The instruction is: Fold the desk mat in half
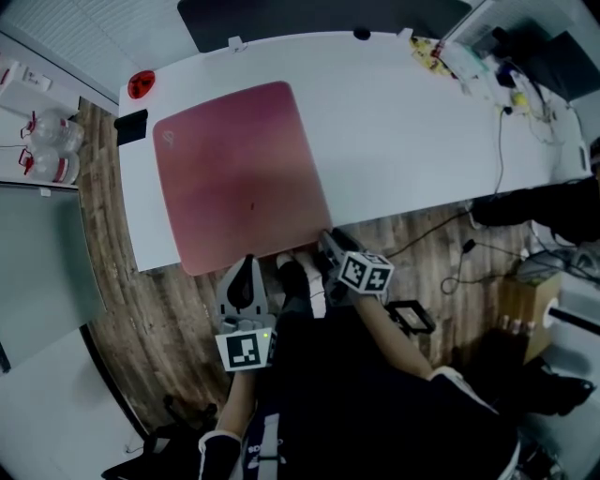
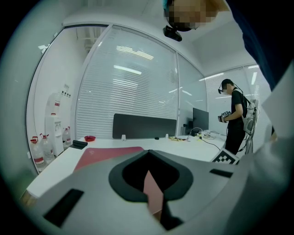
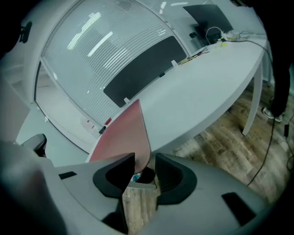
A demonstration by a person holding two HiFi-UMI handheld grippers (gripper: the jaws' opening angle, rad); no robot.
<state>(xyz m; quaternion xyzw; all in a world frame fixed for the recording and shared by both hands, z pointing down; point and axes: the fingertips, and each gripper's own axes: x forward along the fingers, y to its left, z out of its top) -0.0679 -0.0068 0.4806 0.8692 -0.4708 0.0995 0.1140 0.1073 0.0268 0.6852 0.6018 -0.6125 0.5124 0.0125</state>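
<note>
The red desk mat [image 1: 234, 173] lies unfolded on the left part of the white desk [image 1: 403, 122]. Its longer sides run from the desk's near rim toward the dark panel [image 1: 319, 19] at the back, and its far end leans a little to the left in the head view. The left gripper [image 1: 247, 262] sits at the mat's near short edge with its jaws drawn together on a strip of the mat. The right gripper [image 1: 326, 236] is tilted at the near right corner, jaws apart, with the corner between them but not pinched.
</note>
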